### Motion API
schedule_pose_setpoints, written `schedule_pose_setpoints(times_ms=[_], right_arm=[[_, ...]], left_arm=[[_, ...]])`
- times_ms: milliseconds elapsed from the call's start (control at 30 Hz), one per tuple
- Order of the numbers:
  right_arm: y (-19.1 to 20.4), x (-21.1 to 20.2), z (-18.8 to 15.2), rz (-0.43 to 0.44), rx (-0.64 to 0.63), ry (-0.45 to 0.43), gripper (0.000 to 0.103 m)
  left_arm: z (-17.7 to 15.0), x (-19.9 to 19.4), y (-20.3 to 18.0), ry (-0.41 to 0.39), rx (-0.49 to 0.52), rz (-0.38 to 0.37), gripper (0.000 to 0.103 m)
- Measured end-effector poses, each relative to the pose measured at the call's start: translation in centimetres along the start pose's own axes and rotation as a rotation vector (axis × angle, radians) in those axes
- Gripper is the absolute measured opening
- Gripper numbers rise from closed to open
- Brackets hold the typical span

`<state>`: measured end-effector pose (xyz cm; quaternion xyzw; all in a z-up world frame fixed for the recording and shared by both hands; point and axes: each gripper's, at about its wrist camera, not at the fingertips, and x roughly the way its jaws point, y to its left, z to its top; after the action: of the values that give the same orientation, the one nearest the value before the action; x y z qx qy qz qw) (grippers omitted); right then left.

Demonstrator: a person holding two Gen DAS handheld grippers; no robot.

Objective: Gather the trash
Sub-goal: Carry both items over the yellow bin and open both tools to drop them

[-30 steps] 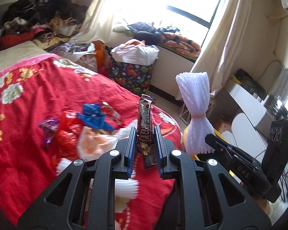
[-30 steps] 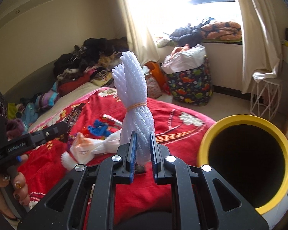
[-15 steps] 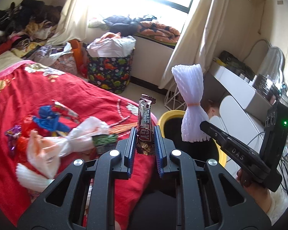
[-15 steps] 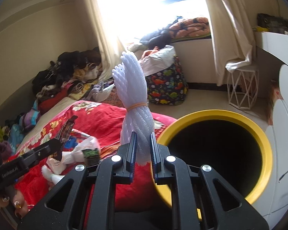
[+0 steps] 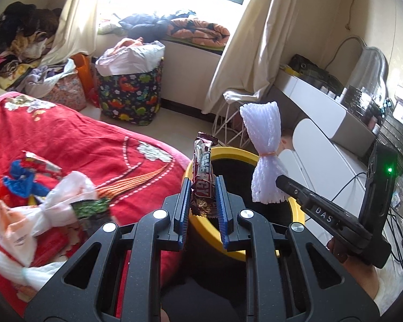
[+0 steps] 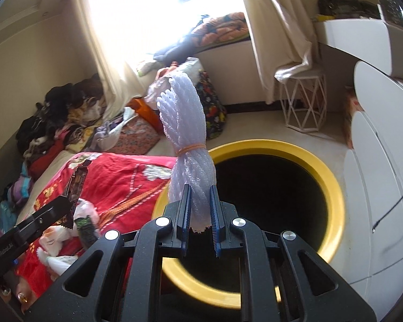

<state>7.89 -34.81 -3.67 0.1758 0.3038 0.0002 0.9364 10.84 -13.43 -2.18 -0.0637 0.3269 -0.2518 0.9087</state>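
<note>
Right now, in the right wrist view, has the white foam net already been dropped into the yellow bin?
No, the white foam net is clamped upright in the right gripper, above the yellow bin.

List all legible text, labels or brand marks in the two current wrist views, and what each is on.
"ERGY": end of a larger word, its start creased, on the brown and silver snack bar wrapper clamped in the left gripper.
"DAS": white letters on the black arm of the right gripper, which grips the white foam net bundle.
"GenRobot.AI": small and blurred, on the left gripper's arm in the right wrist view.
Nothing else is readable.
</note>
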Motion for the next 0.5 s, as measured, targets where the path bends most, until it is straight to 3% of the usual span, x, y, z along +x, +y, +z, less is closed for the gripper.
schedule_pose_setpoints(times_ms=[500], right_arm=[[-4.5,1.0,-0.6,-0.11,0.126,0.068,0.014]], left_arm=[[0.0,5.5,-2.3,0.08,0.032,-0.043,0.013]])
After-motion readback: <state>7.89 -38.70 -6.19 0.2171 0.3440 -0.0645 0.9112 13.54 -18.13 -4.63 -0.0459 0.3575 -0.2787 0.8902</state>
